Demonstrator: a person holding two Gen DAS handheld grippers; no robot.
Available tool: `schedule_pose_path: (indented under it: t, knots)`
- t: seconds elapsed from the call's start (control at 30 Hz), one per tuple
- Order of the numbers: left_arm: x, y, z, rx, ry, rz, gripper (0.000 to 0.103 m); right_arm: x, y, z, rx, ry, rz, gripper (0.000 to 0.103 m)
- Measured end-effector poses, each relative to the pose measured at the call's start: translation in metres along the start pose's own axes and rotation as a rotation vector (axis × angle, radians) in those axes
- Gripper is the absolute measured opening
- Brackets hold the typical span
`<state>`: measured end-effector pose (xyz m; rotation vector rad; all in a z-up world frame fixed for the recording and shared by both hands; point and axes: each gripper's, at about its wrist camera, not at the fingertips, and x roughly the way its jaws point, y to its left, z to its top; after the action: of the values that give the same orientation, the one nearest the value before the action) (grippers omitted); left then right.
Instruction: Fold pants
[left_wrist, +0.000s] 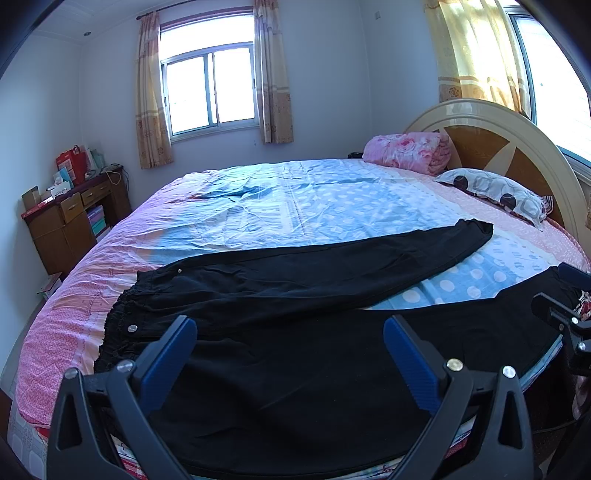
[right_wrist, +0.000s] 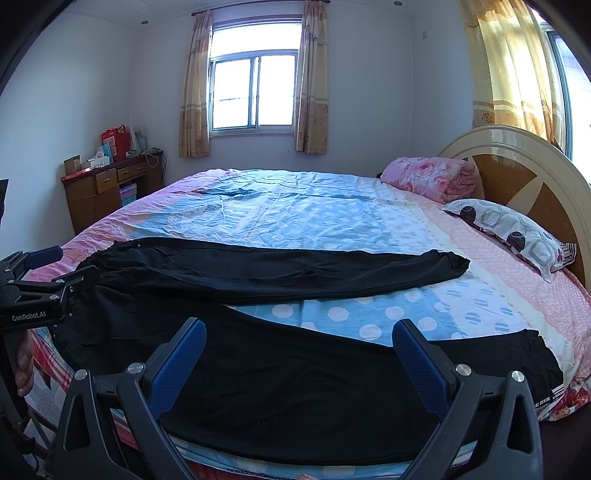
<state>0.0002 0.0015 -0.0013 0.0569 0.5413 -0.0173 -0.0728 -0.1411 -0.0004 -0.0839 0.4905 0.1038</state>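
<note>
Black pants (left_wrist: 295, 291) lie spread flat on the bed, waistband at the left, the two legs splayed apart to the right. They also show in the right wrist view (right_wrist: 280, 269). My left gripper (left_wrist: 290, 326) is open and empty, above the near leg close to the waist. My right gripper (right_wrist: 299, 330) is open and empty, above the near leg further right. The near leg's cuff (right_wrist: 543, 354) lies at the bed's right edge. Each gripper shows at the edge of the other's view.
The bed (left_wrist: 295, 199) has a blue and pink sheet. A folded pink quilt (left_wrist: 410, 151) and a patterned pillow (left_wrist: 495, 192) lie by the headboard (left_wrist: 517, 147). A wooden desk (left_wrist: 70, 218) with boxes stands at the far left wall.
</note>
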Motion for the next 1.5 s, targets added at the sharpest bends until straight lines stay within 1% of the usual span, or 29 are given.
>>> schedule_pose_path:
  t: [0.77,1.1,1.23,1.27,1.37,1.43,1.47,1.5]
  knots:
    - [0.000,0.000,-0.001,-0.001,-0.001,0.001,0.103,0.000,0.000,0.000,0.001,0.000,0.000,0.102]
    - [0.000,-0.001,-0.001,-0.001,0.007,0.000,0.103,0.001,0.003,-0.001,-0.001,0.005,0.004,0.102]
    - [0.005,0.001,-0.003,-0.006,0.022,-0.004,0.103,0.004,0.003,-0.003,0.001,0.016,0.012,0.102]
    - [0.008,0.002,-0.004,-0.007,0.028,-0.007,0.103,0.007,0.002,-0.005,0.004,0.020,0.023,0.102]
    - [0.021,0.006,-0.009,-0.002,0.060,-0.010,0.103,0.013,0.002,-0.011,-0.004,0.045,0.131,0.102]
    - [0.031,0.015,-0.012,0.009,0.082,-0.017,0.103,0.018,0.004,-0.015,-0.024,0.055,0.150,0.102]
    - [0.036,0.023,-0.013,0.011,0.086,0.000,0.103,0.020,0.004,-0.017,-0.035,0.060,0.153,0.102]
    - [0.044,0.034,-0.014,0.014,0.093,0.034,0.103,0.024,0.003,-0.020,-0.041,0.067,0.167,0.102]
